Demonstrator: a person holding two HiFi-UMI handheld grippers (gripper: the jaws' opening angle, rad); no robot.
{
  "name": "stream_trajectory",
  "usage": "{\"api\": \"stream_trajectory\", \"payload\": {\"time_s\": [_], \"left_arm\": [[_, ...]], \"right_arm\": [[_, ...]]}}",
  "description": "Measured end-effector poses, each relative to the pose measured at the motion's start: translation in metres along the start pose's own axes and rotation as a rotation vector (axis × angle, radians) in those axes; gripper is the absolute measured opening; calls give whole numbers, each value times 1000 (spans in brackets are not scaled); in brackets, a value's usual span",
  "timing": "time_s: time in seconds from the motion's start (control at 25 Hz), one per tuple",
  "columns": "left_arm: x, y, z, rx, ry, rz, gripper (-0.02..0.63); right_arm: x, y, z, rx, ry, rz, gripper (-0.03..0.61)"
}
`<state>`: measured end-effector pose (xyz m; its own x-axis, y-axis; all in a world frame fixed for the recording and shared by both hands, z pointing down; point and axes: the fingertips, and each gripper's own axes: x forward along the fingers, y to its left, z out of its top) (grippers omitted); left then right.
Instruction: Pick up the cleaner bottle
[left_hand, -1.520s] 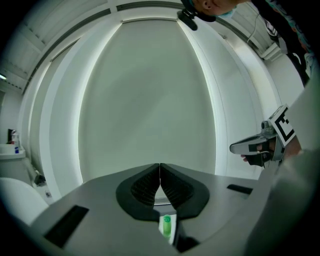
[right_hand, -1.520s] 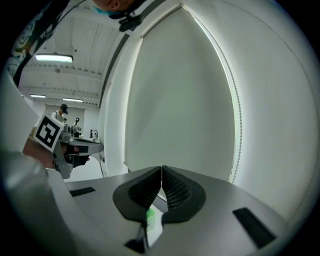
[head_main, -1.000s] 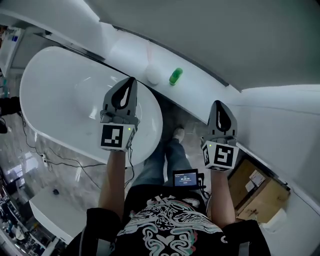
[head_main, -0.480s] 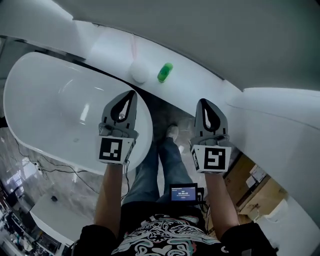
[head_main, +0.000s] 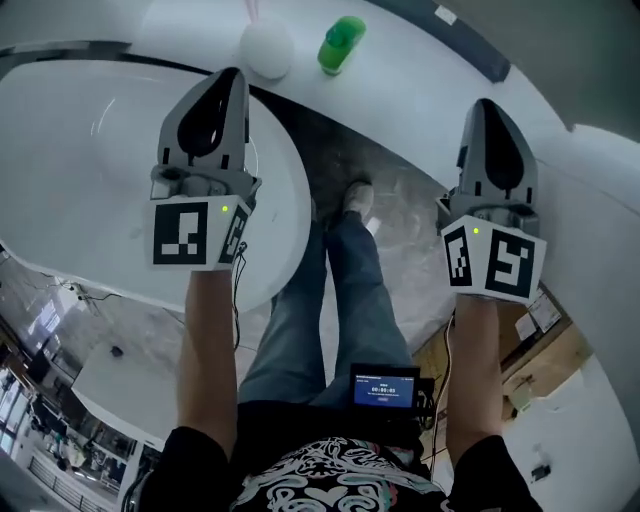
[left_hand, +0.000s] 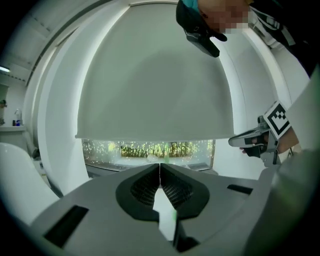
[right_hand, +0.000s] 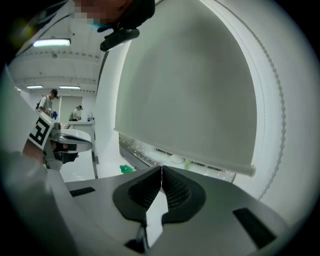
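The green cleaner bottle (head_main: 341, 44) stands on a white ledge (head_main: 420, 80) at the top of the head view, and shows small and green (right_hand: 126, 169) in the right gripper view. My left gripper (head_main: 235, 74) hovers over the bathtub's rim, below and left of the bottle, its jaws shut with nothing between them (left_hand: 159, 166). My right gripper (head_main: 487, 104) hangs to the right, well short of the bottle, jaws likewise shut and empty (right_hand: 161, 168). Neither gripper touches the bottle.
A white round object (head_main: 266, 48) sits on the ledge just left of the bottle. The white bathtub (head_main: 70, 150) fills the left. A cardboard box (head_main: 548, 345) lies at the right. My legs stand on marble floor (head_main: 400, 215). A grey window blind (left_hand: 155, 85) hangs ahead.
Both grippers have come down and spread apart, now looming larger in the head view. The view has tipped, so the bottle and ledge sit nearer the top edge. Jaws stayed shut.
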<state>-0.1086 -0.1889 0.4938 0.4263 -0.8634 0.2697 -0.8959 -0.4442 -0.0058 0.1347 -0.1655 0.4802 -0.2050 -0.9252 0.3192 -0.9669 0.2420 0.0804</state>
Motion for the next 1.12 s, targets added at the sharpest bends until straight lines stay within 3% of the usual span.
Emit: {"api": "stream_trajectory", "payload": {"time_s": [0.32, 0.8, 1.12], "left_arm": [[7, -13, -47, 44, 72, -14, 17], [24, -35, -57, 48, 34, -50, 18], [49, -45, -83, 52, 85, -104, 18]], "right_arm": [[4, 10, -29, 6, 24, 0, 28], [1, 8, -50, 7, 41, -26, 28], [17, 15, -63, 0, 61, 0, 28]]}}
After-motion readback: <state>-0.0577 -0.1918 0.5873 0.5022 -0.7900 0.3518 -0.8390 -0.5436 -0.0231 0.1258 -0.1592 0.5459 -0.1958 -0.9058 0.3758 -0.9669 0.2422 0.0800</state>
